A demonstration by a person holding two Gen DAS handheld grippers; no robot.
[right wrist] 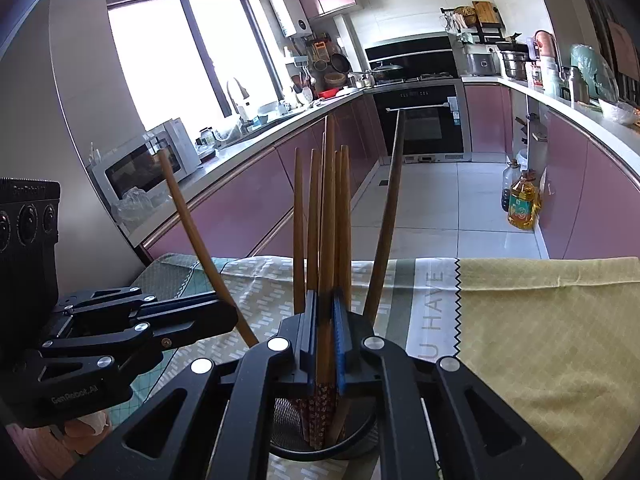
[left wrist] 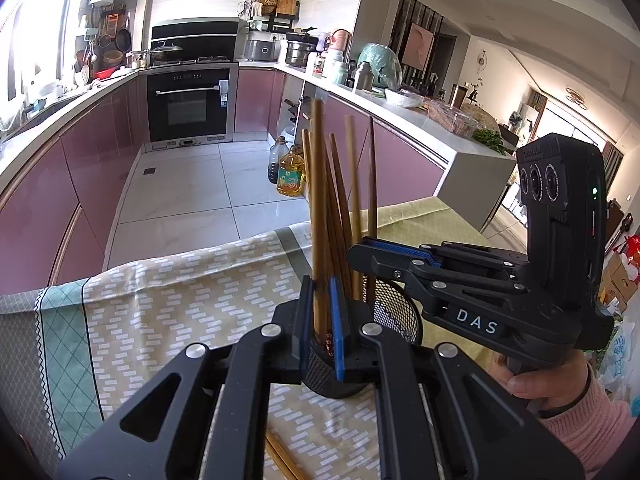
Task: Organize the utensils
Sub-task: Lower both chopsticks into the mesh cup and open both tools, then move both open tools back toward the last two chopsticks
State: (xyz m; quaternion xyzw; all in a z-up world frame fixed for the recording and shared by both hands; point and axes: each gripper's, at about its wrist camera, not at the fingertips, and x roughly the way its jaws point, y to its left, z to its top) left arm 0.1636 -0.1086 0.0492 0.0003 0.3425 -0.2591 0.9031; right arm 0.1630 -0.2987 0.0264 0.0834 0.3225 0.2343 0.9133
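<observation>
A black mesh utensil holder (left wrist: 394, 314) (right wrist: 288, 428) stands on the patterned tablecloth and holds several brown chopsticks (left wrist: 340, 200) (right wrist: 316, 216) upright. My left gripper (left wrist: 320, 320) is shut on one chopstick (left wrist: 318, 216), which stands in the holder. My right gripper (right wrist: 323, 336) is shut on another chopstick (right wrist: 326, 240) above the holder's mouth. The right gripper also shows in the left wrist view (left wrist: 362, 254), reaching in from the right. The left gripper shows in the right wrist view (right wrist: 224, 316) at the left.
Two loose chopsticks (left wrist: 280, 458) lie on the cloth under my left gripper. The table's far edge (left wrist: 200, 256) drops to the kitchen floor. Oil bottles (left wrist: 290, 174) stand on the floor by the pink cabinets.
</observation>
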